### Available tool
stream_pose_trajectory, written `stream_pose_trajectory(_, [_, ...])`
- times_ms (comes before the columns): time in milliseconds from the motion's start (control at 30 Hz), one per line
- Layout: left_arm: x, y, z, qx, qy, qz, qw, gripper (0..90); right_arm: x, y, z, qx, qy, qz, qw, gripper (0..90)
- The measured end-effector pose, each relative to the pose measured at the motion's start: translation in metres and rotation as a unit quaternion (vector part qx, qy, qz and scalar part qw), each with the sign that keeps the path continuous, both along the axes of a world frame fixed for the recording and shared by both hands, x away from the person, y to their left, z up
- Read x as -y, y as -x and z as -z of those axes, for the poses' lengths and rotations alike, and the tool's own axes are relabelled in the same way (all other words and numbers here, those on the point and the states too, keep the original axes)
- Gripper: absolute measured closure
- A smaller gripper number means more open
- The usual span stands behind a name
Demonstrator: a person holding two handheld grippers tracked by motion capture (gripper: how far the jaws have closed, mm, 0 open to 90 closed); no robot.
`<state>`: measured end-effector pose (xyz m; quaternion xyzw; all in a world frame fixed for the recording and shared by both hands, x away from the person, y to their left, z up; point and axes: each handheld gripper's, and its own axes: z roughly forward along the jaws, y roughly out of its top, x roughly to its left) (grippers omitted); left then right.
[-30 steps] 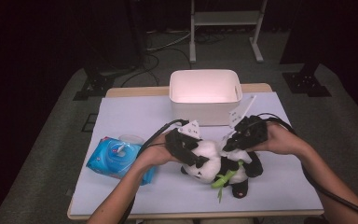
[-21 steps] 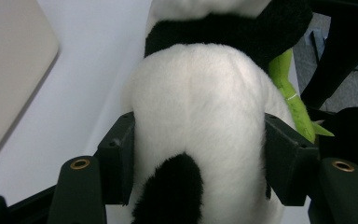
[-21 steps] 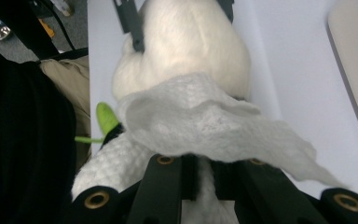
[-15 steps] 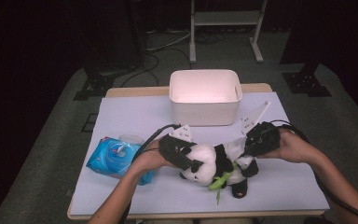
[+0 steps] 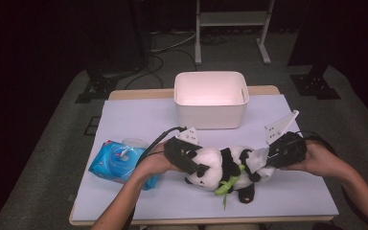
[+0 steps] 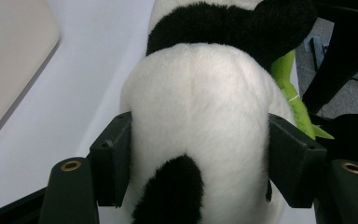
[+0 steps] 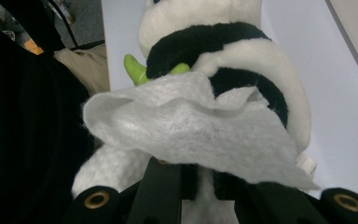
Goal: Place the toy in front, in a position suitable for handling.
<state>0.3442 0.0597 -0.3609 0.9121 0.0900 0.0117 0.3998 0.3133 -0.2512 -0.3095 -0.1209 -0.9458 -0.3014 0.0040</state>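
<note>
A black-and-white plush panda (image 5: pixel 223 163) lies on its side on the white table, a green leaf (image 5: pixel 226 185) at its belly. My left gripper (image 5: pixel 197 165) has its pads (image 6: pixel 112 156) pressed on both sides of the panda's white head (image 6: pixel 200 102); its jaws have just been opening a little, with the head still between them. My right gripper (image 5: pixel 267 158) is shut on a white wipe (image 5: pixel 257 159), which lies against the panda's rear end. In the right gripper view the wipe (image 7: pixel 186 126) drapes over the shut jaws in front of the panda's body (image 7: pixel 265 65).
A white bin (image 5: pixel 211 112) stands behind the panda at the table's middle back. A blue pack of wipes (image 5: pixel 117 162) lies at the left, beside my left forearm. The table's front edge (image 5: pixel 201 221) runs just below the panda.
My right gripper has slid to the right along the panda with the wipe in it. The panda now lies more stretched out. The left hand has hardly moved.
</note>
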Motion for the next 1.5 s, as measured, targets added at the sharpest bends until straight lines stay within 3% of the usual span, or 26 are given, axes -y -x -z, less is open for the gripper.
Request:
stream_pose_trajectory(300, [0.002,0.002,0.000,0.003,-0.002,0.006,1.0000,31.3,0.002,-0.004,-0.005,0.022,-0.002,0.009,0.9997,82.4])
stream_pose_trajectory(500, [0.006,0.005,-0.001,0.007,0.001,0.010,0.9999,31.2,-0.017,-0.021,-0.005,0.021,0.001,0.001,0.9998,82.4])
stream_pose_trajectory(867, [0.020,0.011,-0.005,0.035,0.004,0.032,0.9989,31.0,-0.054,-0.036,-0.001,0.008,0.013,-0.030,0.9994,82.4])
stream_pose_trajectory(1033, [0.025,0.011,-0.006,0.034,0.010,0.037,0.9987,30.5,-0.063,-0.039,0.003,0.006,0.018,-0.037,0.9991,82.4])
stream_pose_trajectory(1267, [0.022,0.011,-0.005,0.032,0.006,0.036,0.9988,30.2,-0.043,-0.039,0.001,0.005,0.009,-0.014,0.9999,82.4])
stream_pose_trajectory(1500, [0.016,0.010,-0.001,0.019,0.001,0.027,0.9994,28.7,-0.010,-0.027,0.001,0.000,-0.022,0.015,0.9997,82.4])
